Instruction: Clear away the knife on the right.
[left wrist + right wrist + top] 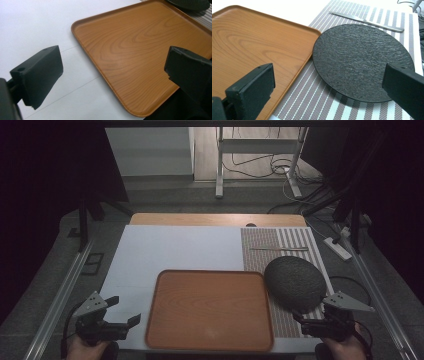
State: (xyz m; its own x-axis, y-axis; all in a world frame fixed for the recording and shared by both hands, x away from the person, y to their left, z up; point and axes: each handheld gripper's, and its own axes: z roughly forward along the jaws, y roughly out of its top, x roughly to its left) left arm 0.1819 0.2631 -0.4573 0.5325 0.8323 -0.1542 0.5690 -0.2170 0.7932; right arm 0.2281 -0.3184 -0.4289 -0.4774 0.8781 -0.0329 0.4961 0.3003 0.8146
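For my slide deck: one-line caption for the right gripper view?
Open right gripper facing a black plate on a striped placemat, wooden tray alongside, knife beyond.

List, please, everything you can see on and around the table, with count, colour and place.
tray: one, wood-brown, bare, front middle of the table.
plate: one, black, rough-surfaced, on the placemat right of the tray.
placemat: one, brown and white striped, right side of the table.
knife: one, silver, on the placemat beyond the plate.
table: one, white top with a wooden far edge.
cables: several, dark, on the floor behind.
left gripper: one, black, open, front left.
right gripper: one, black, open, by the plate.
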